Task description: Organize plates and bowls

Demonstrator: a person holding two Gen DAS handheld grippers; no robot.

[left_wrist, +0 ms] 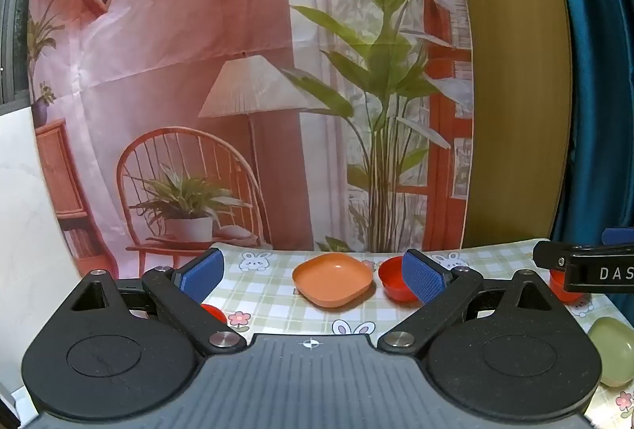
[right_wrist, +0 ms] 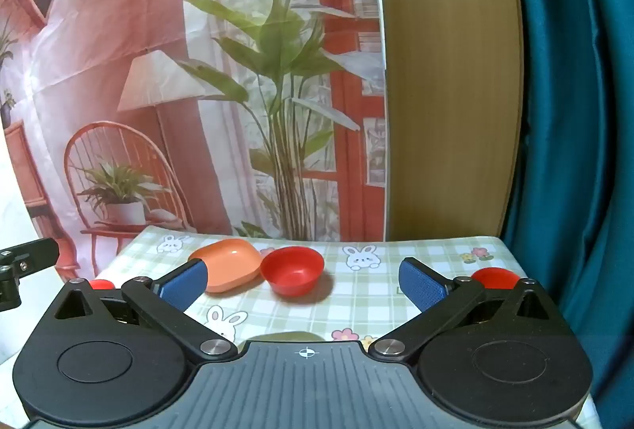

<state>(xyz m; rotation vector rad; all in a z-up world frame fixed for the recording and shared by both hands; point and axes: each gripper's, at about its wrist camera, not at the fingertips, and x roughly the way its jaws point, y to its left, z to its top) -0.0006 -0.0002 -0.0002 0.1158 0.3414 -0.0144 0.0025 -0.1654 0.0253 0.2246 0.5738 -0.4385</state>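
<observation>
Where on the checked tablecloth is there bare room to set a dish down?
Bare cloth lies right of the round red bowl, up to the red dish near the right edge. It is crowded where the orange squarish plate sits close beside that bowl.

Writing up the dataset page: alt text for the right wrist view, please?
The open right gripper hovers empty over a checked tablecloth, its blue pads wide apart. Ahead sit an orange dish and a red bowl, close together; more red pieces lie at the far left and right. A printed backdrop hangs behind.
</observation>
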